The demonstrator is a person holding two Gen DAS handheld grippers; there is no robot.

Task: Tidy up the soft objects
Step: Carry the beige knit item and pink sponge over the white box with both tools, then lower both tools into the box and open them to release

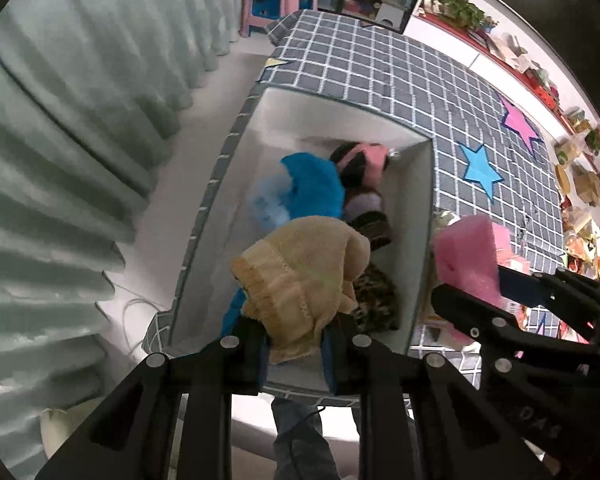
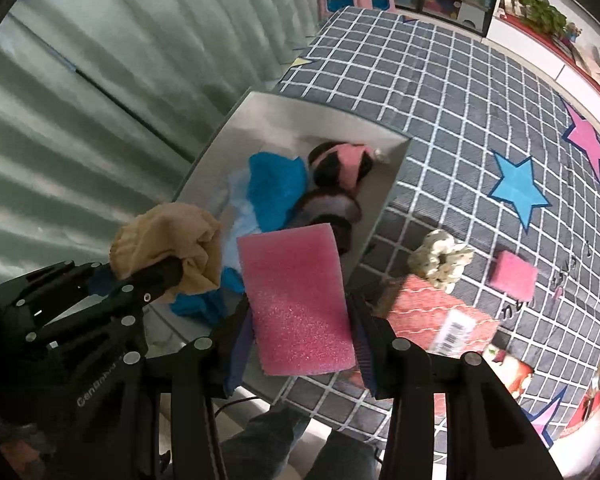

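My left gripper [image 1: 296,344] is shut on a tan knitted cloth [image 1: 300,276], which hangs over the near end of a white-lined fabric box [image 1: 256,140]. Inside the box lie a blue fluffy item [image 1: 312,188], a pink-and-black plush [image 1: 360,164] and a leopard-print piece [image 1: 376,300]. My right gripper [image 2: 300,344] is shut on a flat pink foam sponge [image 2: 296,300], held over the box's near right rim [image 2: 392,184]. The left gripper with its tan cloth [image 2: 168,244] shows at the left of the right wrist view. The right gripper's sponge [image 1: 468,256] shows at the right of the left wrist view.
The box stands on a grey checked cloth [image 2: 440,92] with blue and pink stars. On it lie a white scrunchie [image 2: 440,260], a small pink sponge [image 2: 514,276] and a red knitted item with a barcode tag [image 2: 432,312]. Pale curtains [image 1: 60,140] hang to the left. A person's legs [image 2: 292,440] stand below.
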